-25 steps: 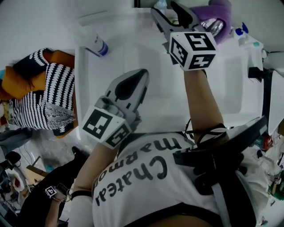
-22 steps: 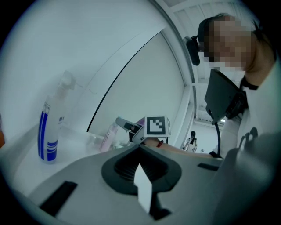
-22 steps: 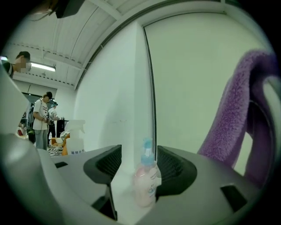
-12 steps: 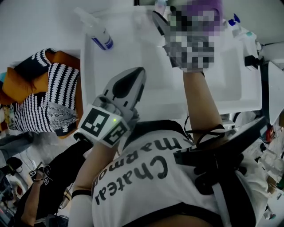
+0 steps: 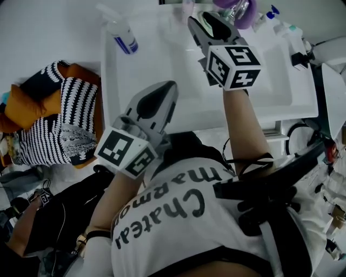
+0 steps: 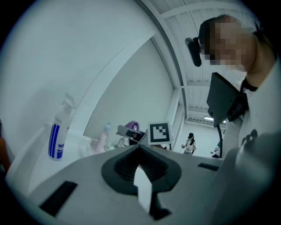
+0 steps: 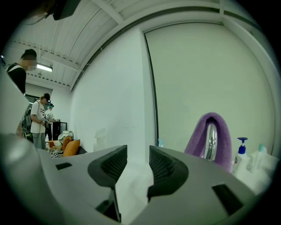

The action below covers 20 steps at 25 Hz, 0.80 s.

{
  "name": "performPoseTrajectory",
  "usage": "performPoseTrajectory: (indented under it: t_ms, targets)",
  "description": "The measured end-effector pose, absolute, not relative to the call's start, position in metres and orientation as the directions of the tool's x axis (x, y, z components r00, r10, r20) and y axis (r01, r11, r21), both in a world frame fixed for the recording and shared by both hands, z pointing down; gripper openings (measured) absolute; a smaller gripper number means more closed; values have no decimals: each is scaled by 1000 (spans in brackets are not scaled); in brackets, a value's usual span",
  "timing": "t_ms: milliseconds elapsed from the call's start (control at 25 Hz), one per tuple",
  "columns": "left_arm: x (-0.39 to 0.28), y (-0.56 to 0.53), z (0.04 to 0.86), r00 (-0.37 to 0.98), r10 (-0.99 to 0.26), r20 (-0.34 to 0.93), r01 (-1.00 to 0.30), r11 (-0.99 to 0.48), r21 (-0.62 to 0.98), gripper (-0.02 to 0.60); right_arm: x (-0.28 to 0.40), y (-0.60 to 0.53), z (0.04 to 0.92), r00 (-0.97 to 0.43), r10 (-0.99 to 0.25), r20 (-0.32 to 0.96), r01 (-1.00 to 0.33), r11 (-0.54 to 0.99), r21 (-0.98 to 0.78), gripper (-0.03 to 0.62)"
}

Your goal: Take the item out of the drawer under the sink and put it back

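No drawer and no item from it show in any view. My left gripper [image 5: 168, 87] hovers over the near part of the white sink [image 5: 110, 81] with its jaws shut and nothing in them [image 6: 139, 151]. My right gripper [image 5: 203, 19] is held farther out, pointing at the faucet [image 7: 211, 141] that has a purple towel [image 5: 238, 10] draped over it. Its jaws [image 7: 138, 154] are closing, with a gap still between the pads and nothing in that gap.
A blue-striped spray bottle [image 5: 122, 37] stands at the sink's far left corner. Pump bottles [image 7: 241, 152] stand right of the faucet. Striped and orange cushions [image 5: 51, 116] lie left of the sink. A person in black [image 5: 51, 216] crouches at lower left.
The right gripper's jaws have drawn closer together. Both grippers stay over the sink, and the view has shifted a little towards me. The person at lower left has moved.
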<state>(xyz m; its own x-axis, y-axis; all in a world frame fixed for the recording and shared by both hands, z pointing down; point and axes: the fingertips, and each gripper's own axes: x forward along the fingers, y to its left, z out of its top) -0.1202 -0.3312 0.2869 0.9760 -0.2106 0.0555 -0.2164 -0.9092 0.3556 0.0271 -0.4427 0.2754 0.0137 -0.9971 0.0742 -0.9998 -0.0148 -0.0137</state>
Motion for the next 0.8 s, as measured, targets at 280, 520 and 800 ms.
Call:
performPoseTrajectory:
  t_ms: [280,520,800]
  targets:
    - [-139,-299,274,984,-175,34,-177,-930,323,8,5,-401,266,45,-997,58,-999,-45,8,112]
    - [-150,-263,260,992,-128,19,-128,-952,277,8,-34,-360,266,33,-998,54,-999,-31,33,45]
    - [-168,-258,251,989,-148,-20,-137,-952,275,8,-69,-312,269,16,-996,87,-1000,-17,-15,27]
